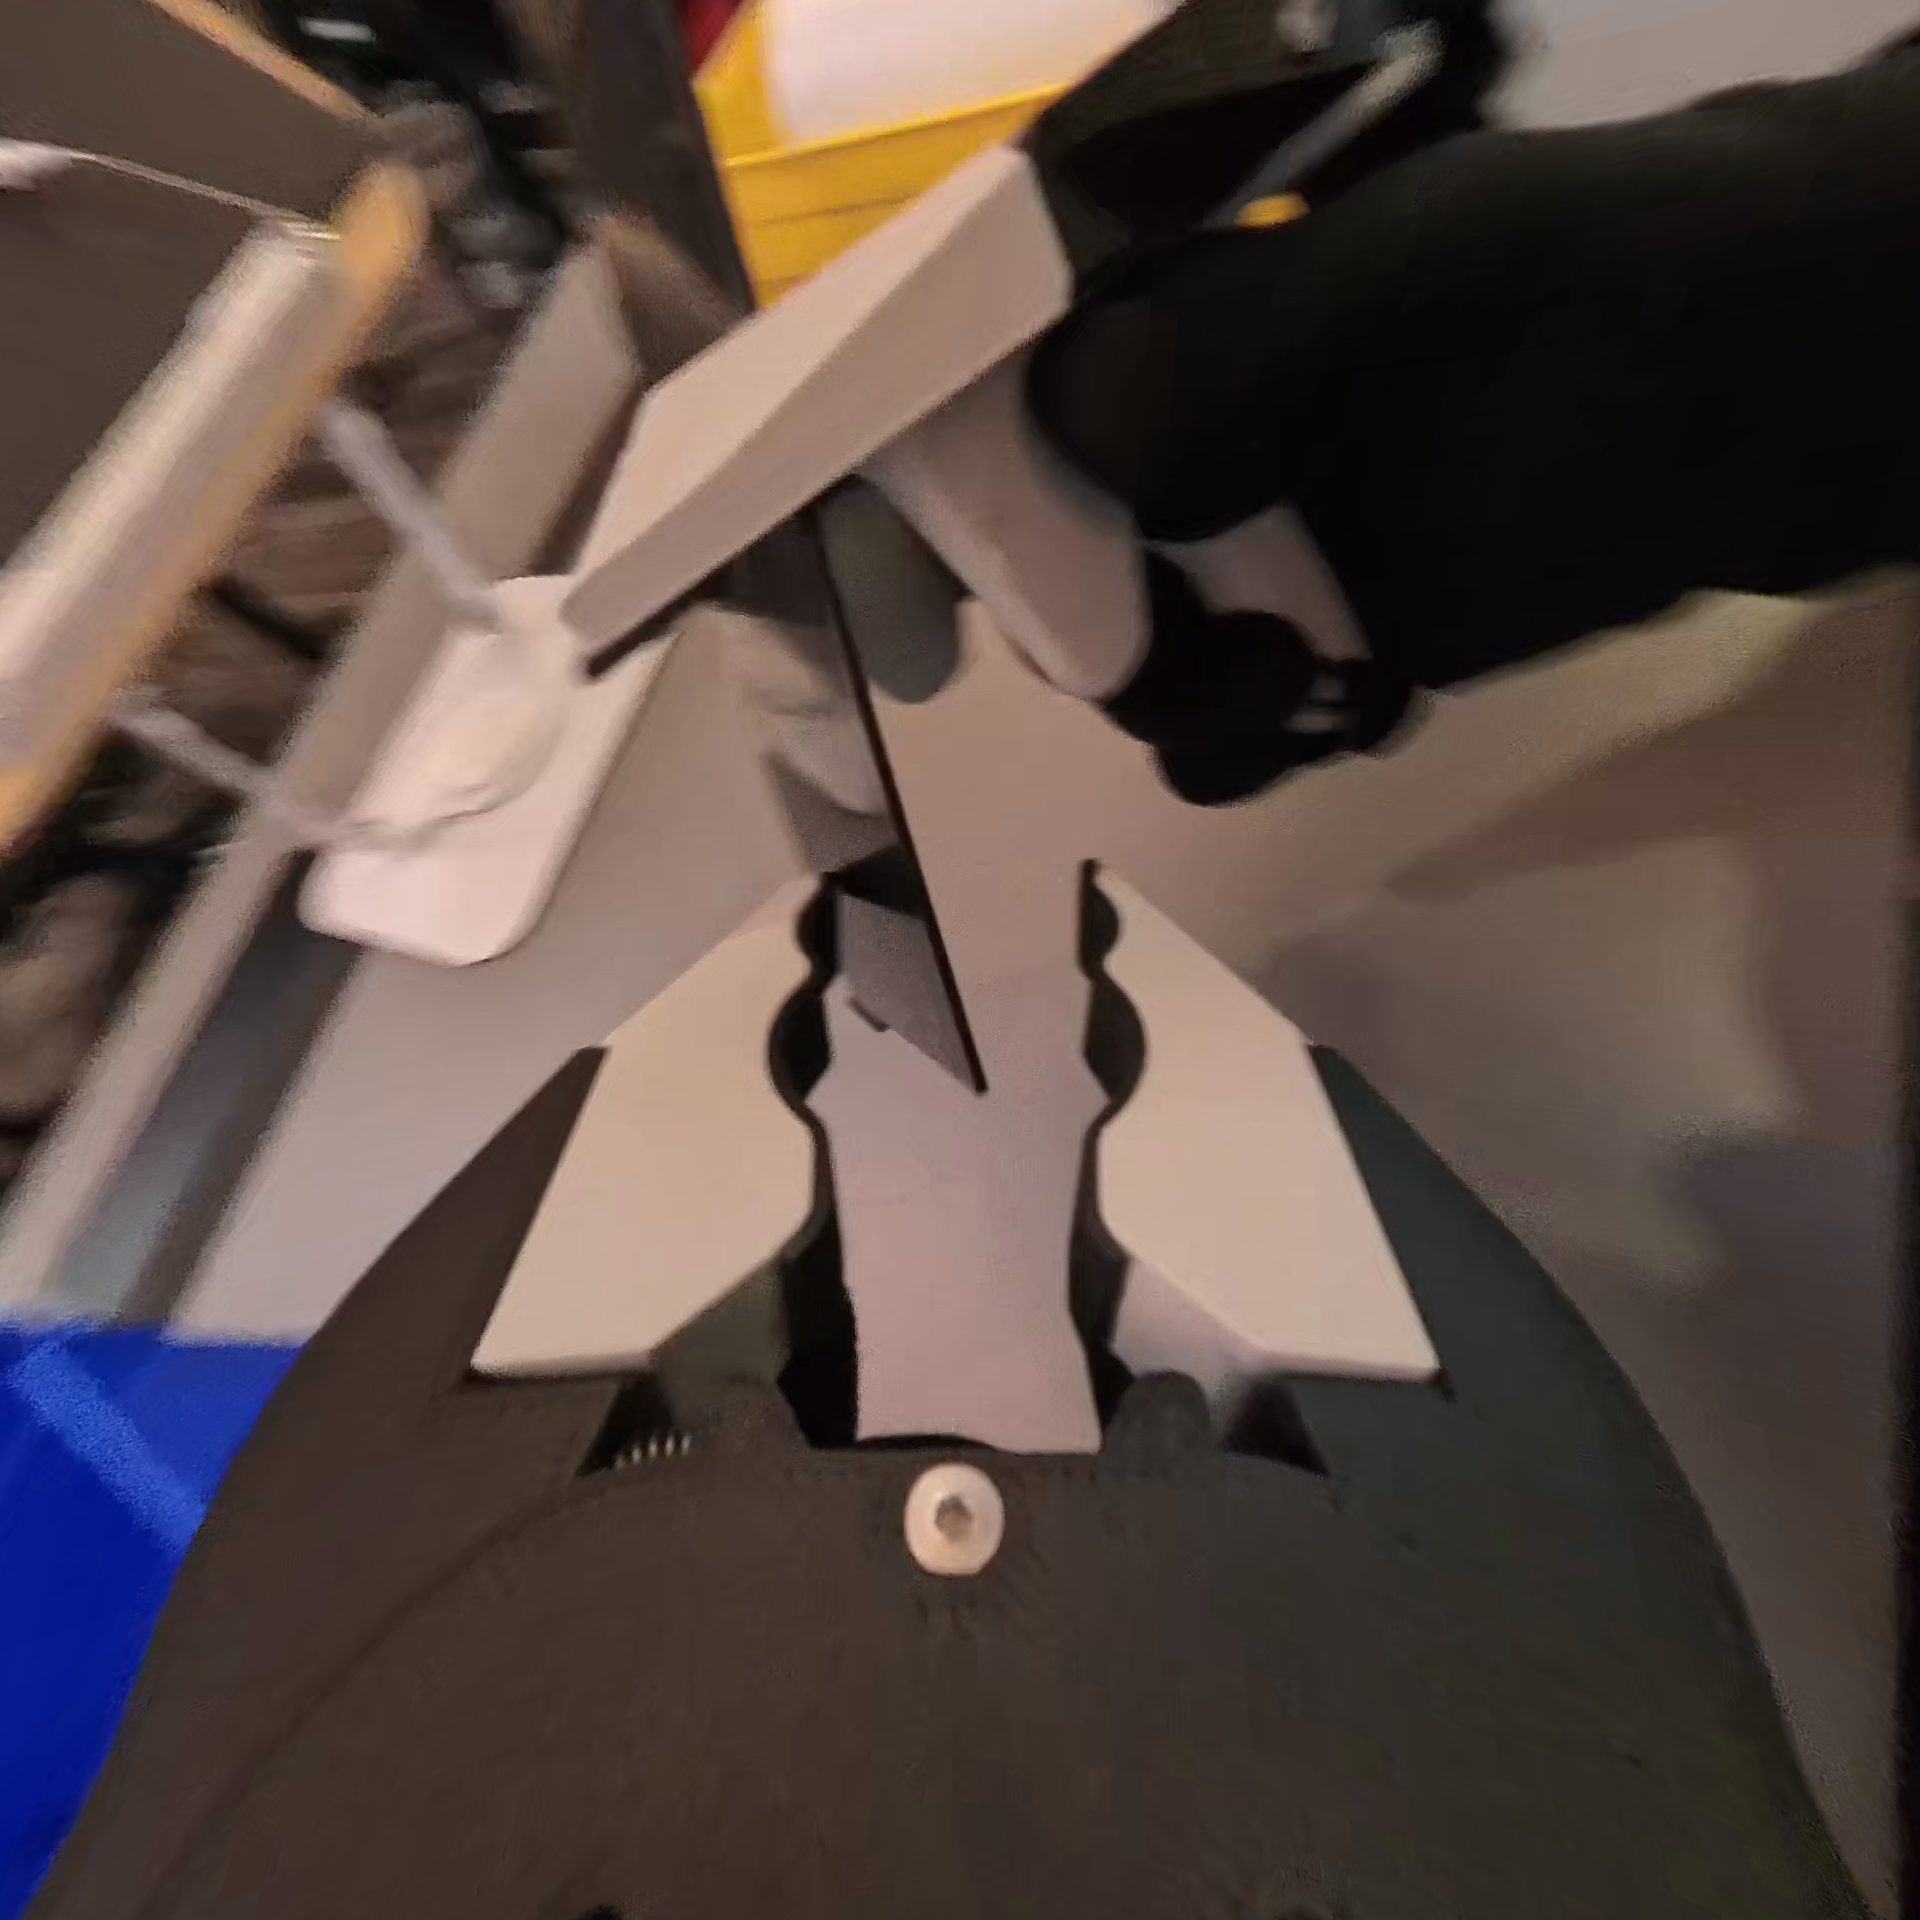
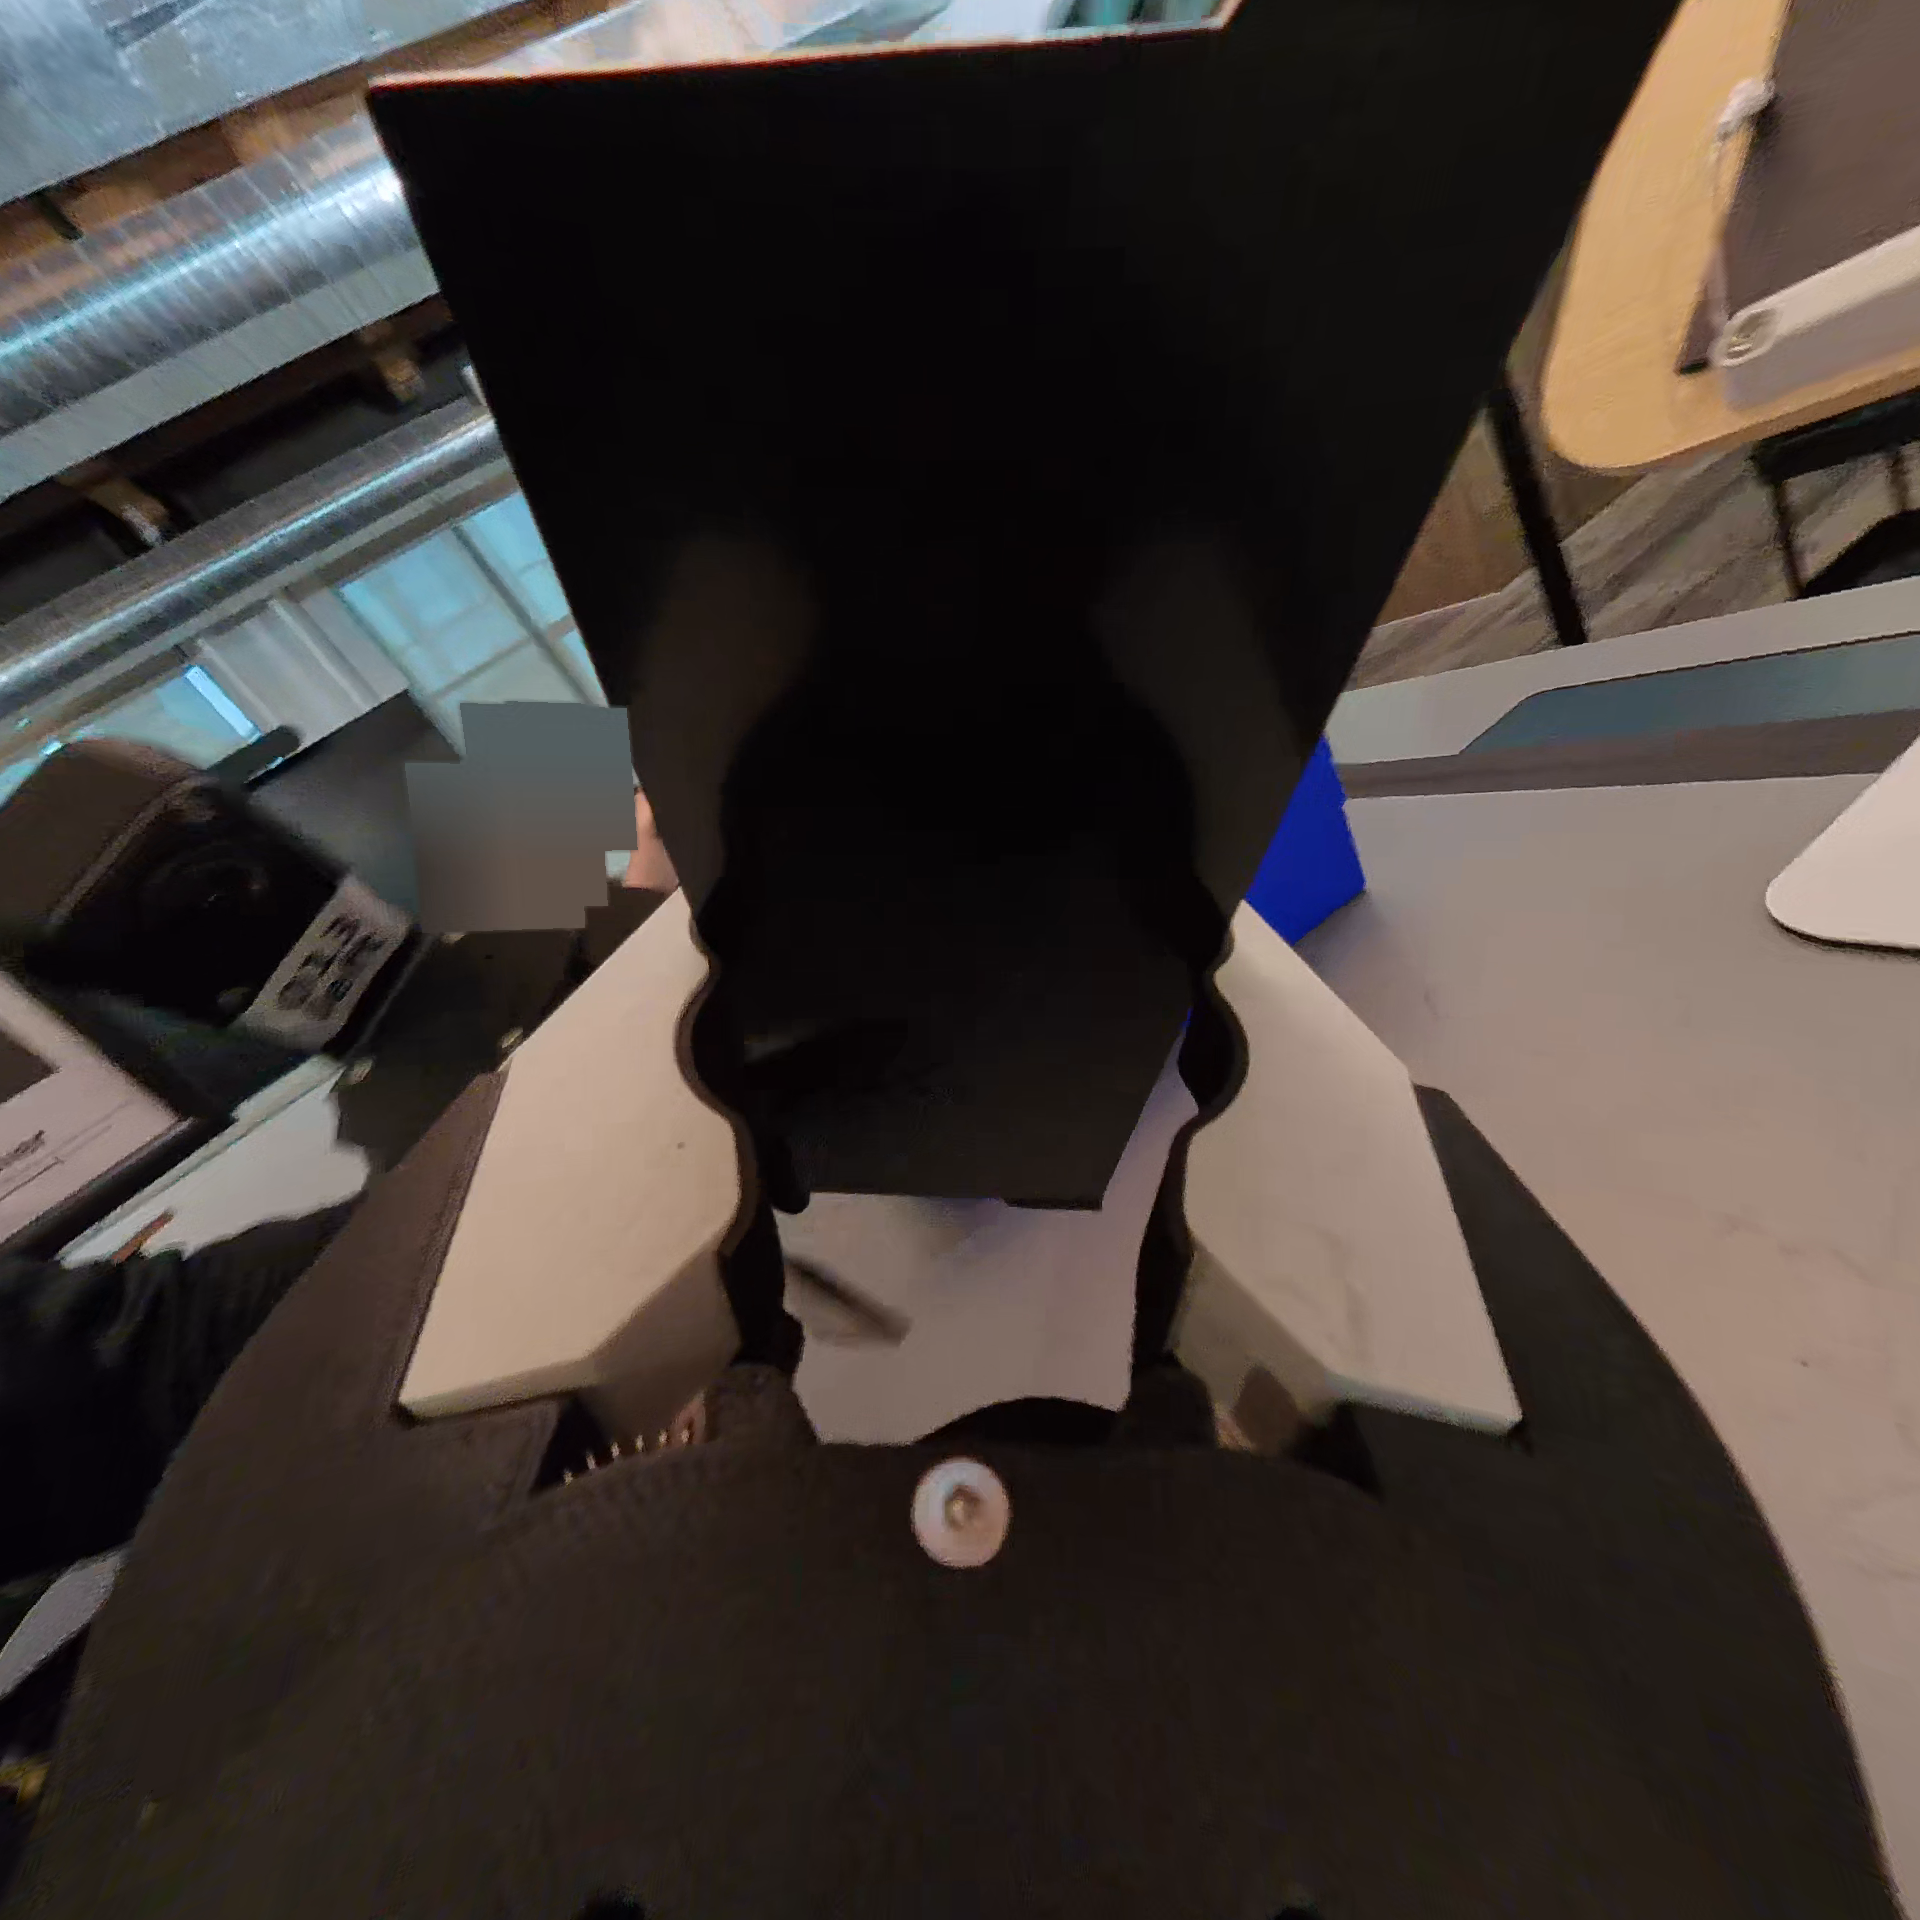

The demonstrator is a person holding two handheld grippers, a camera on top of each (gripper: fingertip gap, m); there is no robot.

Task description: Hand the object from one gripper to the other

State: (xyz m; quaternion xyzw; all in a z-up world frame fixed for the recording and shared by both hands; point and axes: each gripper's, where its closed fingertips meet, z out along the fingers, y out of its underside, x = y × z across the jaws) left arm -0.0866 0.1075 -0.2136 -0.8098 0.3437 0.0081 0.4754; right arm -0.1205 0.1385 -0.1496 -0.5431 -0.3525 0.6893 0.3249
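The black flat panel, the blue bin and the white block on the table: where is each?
Black flat panel (image 2: 935, 416): right wrist view, middle of its dark face.
Blue bin (image 1: 94, 1538): left wrist view, its side wall.
White block (image 1: 457, 790): left wrist view, its top face.

Grey table top (image 2: 1621, 1039) filled right of right wrist view. Blue bin (image 2: 1311, 852) stood at its far edge; white curved stand foot (image 2: 1860, 883) lay near right border. Round wooden table (image 2: 1631, 312) beyond carried white box (image 2: 1829, 332). Silver ducts (image 2: 208, 270) ran upper left. Yellow bin (image 1: 862, 177) sat at top of left wrist view, blurred.
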